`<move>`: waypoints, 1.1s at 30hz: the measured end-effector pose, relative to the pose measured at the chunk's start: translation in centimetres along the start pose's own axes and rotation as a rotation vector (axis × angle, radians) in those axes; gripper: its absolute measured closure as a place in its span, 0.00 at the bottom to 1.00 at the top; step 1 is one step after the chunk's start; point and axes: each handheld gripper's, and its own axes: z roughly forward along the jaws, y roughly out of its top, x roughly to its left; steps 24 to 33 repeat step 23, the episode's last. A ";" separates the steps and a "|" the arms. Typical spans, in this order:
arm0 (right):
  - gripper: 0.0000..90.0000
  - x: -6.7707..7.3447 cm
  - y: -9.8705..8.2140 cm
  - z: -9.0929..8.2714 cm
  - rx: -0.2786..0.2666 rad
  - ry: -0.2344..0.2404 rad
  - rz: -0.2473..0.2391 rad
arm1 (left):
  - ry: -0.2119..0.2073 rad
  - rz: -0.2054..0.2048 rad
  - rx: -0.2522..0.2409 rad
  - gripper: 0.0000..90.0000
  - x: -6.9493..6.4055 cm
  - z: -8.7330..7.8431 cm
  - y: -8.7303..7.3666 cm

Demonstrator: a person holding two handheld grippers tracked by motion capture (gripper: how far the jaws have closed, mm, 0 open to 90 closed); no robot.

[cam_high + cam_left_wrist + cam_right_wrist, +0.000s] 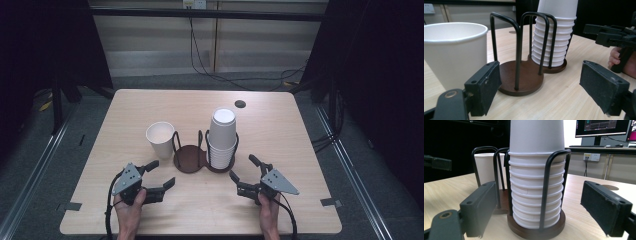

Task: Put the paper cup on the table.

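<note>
The left gripper (161, 173) hangs spread and empty just short of the single cup (160, 139); the right gripper (243, 167), also spread, faces the cup stack (221, 138) in the wire holder (190, 158).

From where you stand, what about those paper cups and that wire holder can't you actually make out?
- Inside of the upright single cup: left gripper view looks from below its rim; the high view is too small.
- Exact number of cups in the stack: the holder wires cross the rims, and the right gripper view's top edge cuts it off.
- Monitor text: too small.
</note>
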 end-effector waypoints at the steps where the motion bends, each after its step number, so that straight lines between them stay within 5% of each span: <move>1: 0.15 0.0 0.0 0.0 0.000 -0.001 -0.001 | -0.005 -0.006 -0.003 0.19 -0.1 0.1 -0.2; 4: 0.15 0.0 0.0 0.0 -0.001 -0.002 -0.001 | 0.014 0.047 0.022 0.18 -1.0 0.8 -0.5; 11: 0.15 0.0 0.0 0.0 0.000 -0.002 0.000 | 0.039 0.068 -0.017 0.18 -2.4 2.1 -1.7; 16: 0.15 0.0 0.0 0.0 0.000 -0.004 0.000 | 0.042 0.065 -0.068 0.18 -2.3 1.8 -1.9; 20: 0.15 0.0 0.0 0.1 0.002 -0.010 0.008 | 0.040 0.128 -0.145 0.18 -2.7 1.1 -2.3; 23: 0.15 0.0 0.1 0.2 0.018 -0.009 0.005 | 0.031 0.081 -0.183 0.18 -2.3 0.8 -2.5; 33: 0.15 0.0 0.1 0.2 0.018 -0.009 0.005 | 0.031 0.081 -0.183 0.18 -2.3 0.8 -2.5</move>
